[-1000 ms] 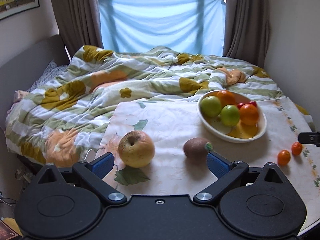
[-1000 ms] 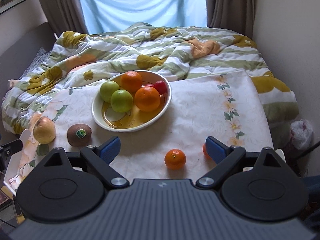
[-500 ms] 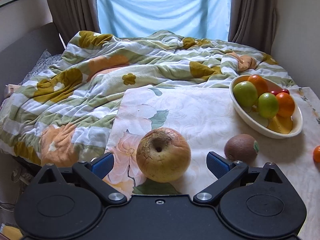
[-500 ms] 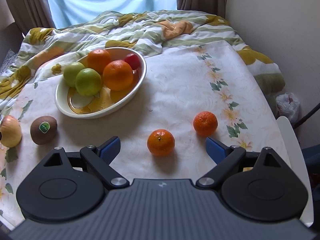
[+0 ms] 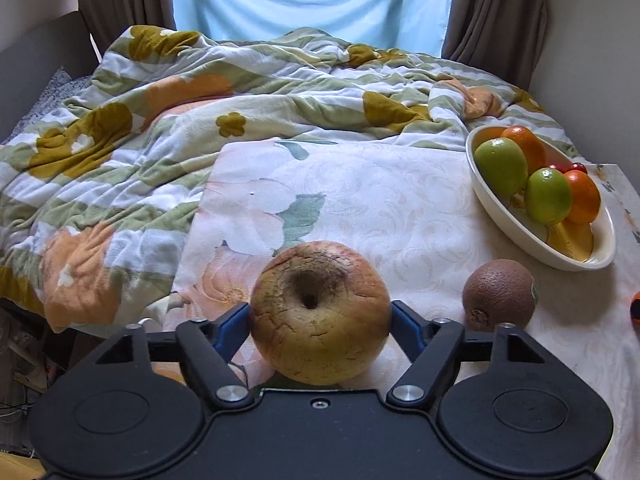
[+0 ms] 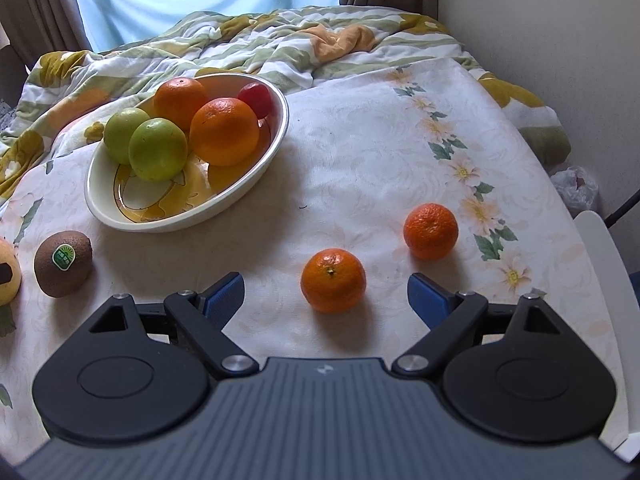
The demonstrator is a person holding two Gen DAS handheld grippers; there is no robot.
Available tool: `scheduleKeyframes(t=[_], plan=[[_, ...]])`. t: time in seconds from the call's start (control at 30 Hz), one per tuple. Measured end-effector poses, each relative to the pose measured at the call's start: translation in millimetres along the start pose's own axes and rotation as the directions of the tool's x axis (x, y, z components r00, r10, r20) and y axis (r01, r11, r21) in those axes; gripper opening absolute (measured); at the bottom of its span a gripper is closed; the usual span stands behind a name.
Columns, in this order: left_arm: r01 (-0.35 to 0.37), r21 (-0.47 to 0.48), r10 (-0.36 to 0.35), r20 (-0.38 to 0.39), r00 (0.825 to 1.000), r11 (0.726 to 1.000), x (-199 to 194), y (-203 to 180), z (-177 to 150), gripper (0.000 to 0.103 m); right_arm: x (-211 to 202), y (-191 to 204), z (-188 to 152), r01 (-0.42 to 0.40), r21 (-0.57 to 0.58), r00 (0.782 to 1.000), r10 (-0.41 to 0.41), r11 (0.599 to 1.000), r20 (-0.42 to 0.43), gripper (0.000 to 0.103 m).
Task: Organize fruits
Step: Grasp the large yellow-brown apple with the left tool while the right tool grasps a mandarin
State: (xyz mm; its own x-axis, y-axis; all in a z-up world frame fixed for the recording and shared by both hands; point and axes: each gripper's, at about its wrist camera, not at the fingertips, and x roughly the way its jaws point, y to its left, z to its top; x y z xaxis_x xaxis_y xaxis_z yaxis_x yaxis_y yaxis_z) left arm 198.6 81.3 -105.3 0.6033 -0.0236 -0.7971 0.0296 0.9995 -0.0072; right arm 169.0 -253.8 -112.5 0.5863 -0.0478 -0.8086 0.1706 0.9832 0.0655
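A: Left gripper (image 5: pixel 320 314) has closed in since a second ago. The apple (image 5: pixel 320 312) was out ahead of open jaws then; now it sits between them, blue pads (image 5: pixel 230 322) at both flanks. Looks like contact on both sides, so I'd call it pinched, or about to be.

B: Lifted?

A: Can't tell. Its underside is hidden behind the gripper body. It's at the near left corner of the table (image 5: pixel 400 208), by the edge next to the quilt (image 5: pixel 120 140).

B: Right side?

A: Right gripper (image 6: pixel 326 292) moved in too. The near mandarin (image 6: pixel 333 280) went from well ahead to just between the spread jaws, nothing touching it. Second mandarin (image 6: pixel 431 231) sits beyond the right pad, toward the table's right edge.

B: So two picks lined up.

A: My read: apple grasp done or nearly, mandarin grasp next, both headed for the bowl (image 6: pixel 256 172) at the far middle of the table (already holding two green fruits, two oranges and something small and red). Kiwi (image 6: pixel 63 263) is loose between apple and bowl.

B: Blind spots?

A: Left view clips a mandarin to a sliver at its right border. Right view shows only a slice of the apple at its left border, with a dark bit across it, probably the left gripper's finger. How much room is left in the bowl is hard to judge from the left view.
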Motion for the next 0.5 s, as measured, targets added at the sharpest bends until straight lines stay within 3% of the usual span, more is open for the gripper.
scheduleKeyframes(t=[0.13,0.4,0.5], plan=[[-0.013,0.016,0.013,0.003,1.0,1.0,-1,-3,0,0.078,5,3,2,0.005,-0.001,1.0,-0.005,1.0,-0.003,0.1],[-0.011,0.022,0.011,0.0,1.0,1.0,-1,-4,1,0.078,17,-1,5,0.023,0.003,0.999,-0.023,1.0,-0.029,0.079],[-0.013,0.038,0.013,0.004,1.0,0.999,-1,-5,-1,0.078,20,-1,5,0.031,0.002,0.999,-0.031,1.0,-0.033,0.075]])
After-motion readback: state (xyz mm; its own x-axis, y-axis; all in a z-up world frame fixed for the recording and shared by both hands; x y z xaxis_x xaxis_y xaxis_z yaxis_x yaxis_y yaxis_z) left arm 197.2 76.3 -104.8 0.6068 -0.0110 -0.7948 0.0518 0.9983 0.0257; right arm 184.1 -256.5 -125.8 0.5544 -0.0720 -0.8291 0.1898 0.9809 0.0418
